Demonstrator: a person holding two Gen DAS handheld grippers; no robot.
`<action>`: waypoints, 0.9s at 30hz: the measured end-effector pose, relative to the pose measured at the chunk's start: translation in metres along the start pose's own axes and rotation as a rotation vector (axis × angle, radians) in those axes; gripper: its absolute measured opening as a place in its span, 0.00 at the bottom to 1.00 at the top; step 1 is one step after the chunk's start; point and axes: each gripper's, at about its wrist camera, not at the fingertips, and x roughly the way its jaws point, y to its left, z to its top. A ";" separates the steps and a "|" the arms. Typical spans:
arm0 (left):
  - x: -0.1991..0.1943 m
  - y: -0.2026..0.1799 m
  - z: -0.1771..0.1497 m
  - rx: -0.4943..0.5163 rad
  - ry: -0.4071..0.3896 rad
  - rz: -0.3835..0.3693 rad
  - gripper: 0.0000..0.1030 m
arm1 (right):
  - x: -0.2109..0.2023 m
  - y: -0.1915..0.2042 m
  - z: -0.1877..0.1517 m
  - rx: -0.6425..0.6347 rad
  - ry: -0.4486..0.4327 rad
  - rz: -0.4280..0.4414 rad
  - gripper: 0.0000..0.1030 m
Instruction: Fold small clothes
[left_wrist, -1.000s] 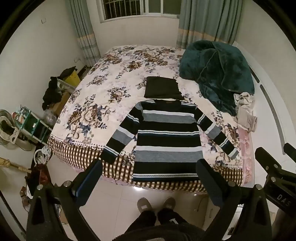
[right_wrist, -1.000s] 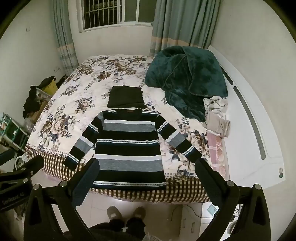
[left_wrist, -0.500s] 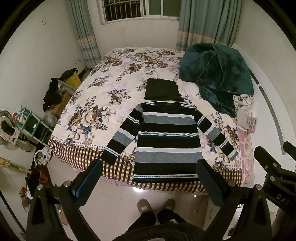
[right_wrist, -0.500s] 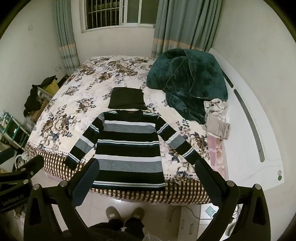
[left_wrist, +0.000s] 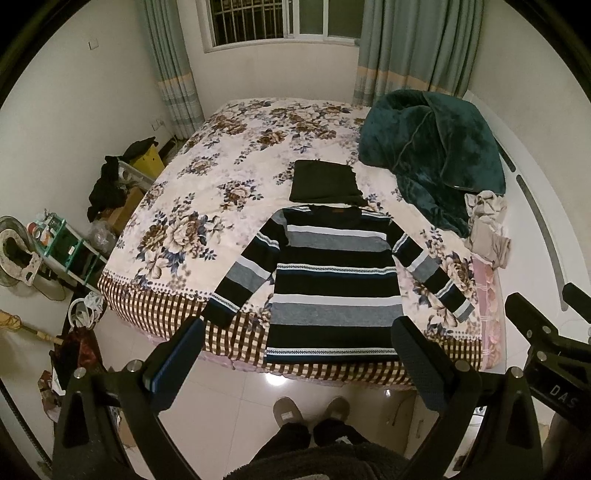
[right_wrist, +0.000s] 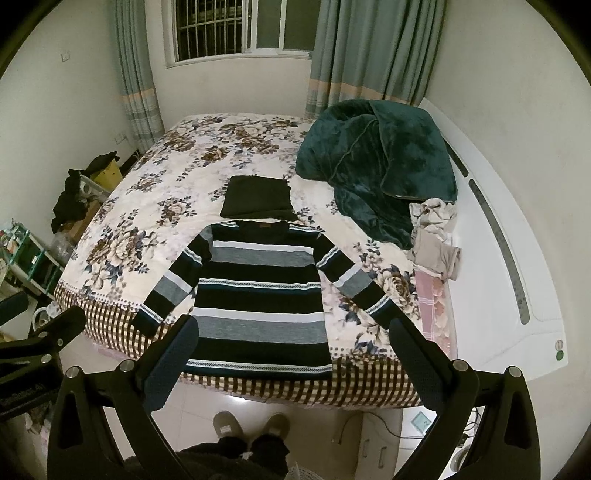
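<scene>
- Both my tongs hang spread wide and empty above the floor: left gripper (left_wrist: 295, 354), right gripper (right_wrist: 291, 350).
- My striped sweater (left_wrist: 334, 280) lies flat on the floral bed (left_wrist: 192, 221), sleeves angled out, hem at the near edge, collar touching a folded dark garment (left_wrist: 323, 181).
- Folding hasn't begun, I judge; next I should reach for a sleeve (right_wrist: 168, 284) and bring it across the body.
</scene>
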 end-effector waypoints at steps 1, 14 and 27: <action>-0.001 0.000 0.000 0.000 -0.001 0.001 1.00 | -0.002 0.001 0.001 -0.004 0.000 0.002 1.00; -0.002 0.001 -0.014 -0.004 -0.005 0.000 1.00 | -0.008 0.008 0.001 -0.019 -0.004 0.007 1.00; -0.001 0.008 -0.014 -0.012 -0.007 -0.002 1.00 | -0.002 0.006 -0.001 -0.020 0.001 0.009 1.00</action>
